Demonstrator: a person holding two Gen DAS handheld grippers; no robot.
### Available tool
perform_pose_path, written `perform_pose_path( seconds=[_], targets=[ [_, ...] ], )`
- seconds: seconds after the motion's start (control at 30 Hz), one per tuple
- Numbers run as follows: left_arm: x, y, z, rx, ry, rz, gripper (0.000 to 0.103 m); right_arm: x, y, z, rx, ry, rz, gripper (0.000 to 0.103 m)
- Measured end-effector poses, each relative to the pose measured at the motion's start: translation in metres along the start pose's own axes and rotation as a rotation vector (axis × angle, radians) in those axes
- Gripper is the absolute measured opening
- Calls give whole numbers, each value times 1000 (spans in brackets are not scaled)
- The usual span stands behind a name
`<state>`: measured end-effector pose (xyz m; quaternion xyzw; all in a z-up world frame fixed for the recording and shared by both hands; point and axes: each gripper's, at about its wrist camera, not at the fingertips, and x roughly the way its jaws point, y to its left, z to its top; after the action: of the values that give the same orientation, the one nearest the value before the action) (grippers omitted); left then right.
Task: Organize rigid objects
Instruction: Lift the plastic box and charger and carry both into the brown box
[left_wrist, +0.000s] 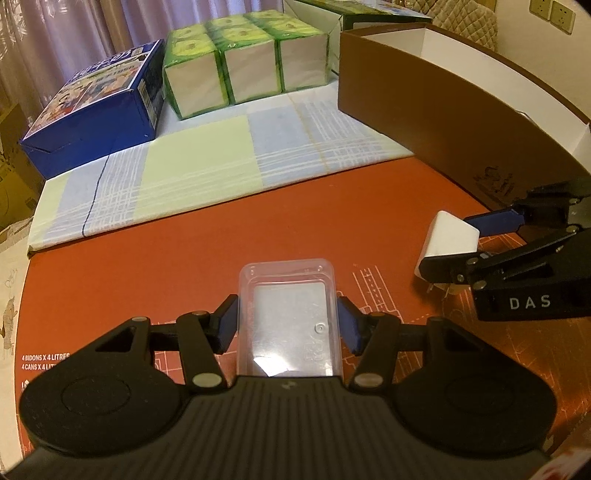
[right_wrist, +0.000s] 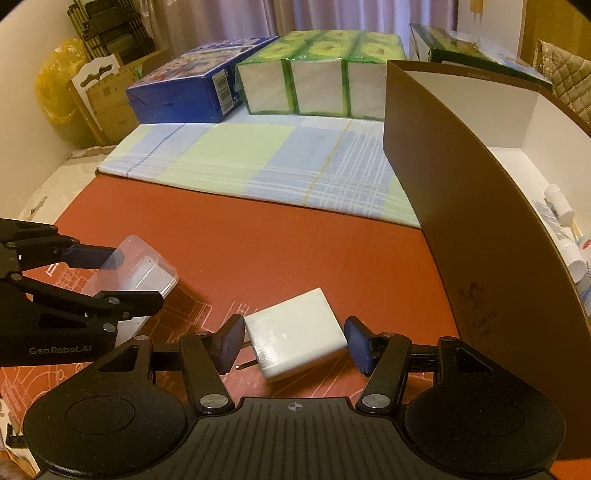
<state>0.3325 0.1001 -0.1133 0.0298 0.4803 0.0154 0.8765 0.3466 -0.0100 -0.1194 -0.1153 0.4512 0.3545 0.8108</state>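
Observation:
My left gripper (left_wrist: 288, 325) is shut on a clear plastic case (left_wrist: 290, 317), its blue pads pressed against both long sides, just above the red mat; the case also shows in the right wrist view (right_wrist: 140, 273). My right gripper (right_wrist: 295, 341) is shut on a white plug adapter (right_wrist: 297, 334) with metal prongs sticking out to the left, low over the mat. In the left wrist view the adapter (left_wrist: 448, 242) sits between the right gripper's fingers at the right.
A brown box (right_wrist: 436, 192) with white inside stands at the right, holding small bottles (right_wrist: 559, 206). A plaid cloth (left_wrist: 207, 162) covers the far table. Behind it lie a blue box (left_wrist: 99, 110) and green tissue packs (left_wrist: 240, 62).

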Motion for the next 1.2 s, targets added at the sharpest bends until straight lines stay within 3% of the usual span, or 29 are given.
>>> perform_pose_path(
  seconds=[0.37,0.67,1.2],
  targets=[
    [-20,-8,5,13,-35,-7,52,-22,6,-5,5,-35,10,56],
    [-45,-24,28,46,-96,-31,52,-56,0,2,18,-100,4,56],
    [-68,-81,91,148,-216,-119,52,-117,-61,16,122,-223,-67,56]
  ],
)
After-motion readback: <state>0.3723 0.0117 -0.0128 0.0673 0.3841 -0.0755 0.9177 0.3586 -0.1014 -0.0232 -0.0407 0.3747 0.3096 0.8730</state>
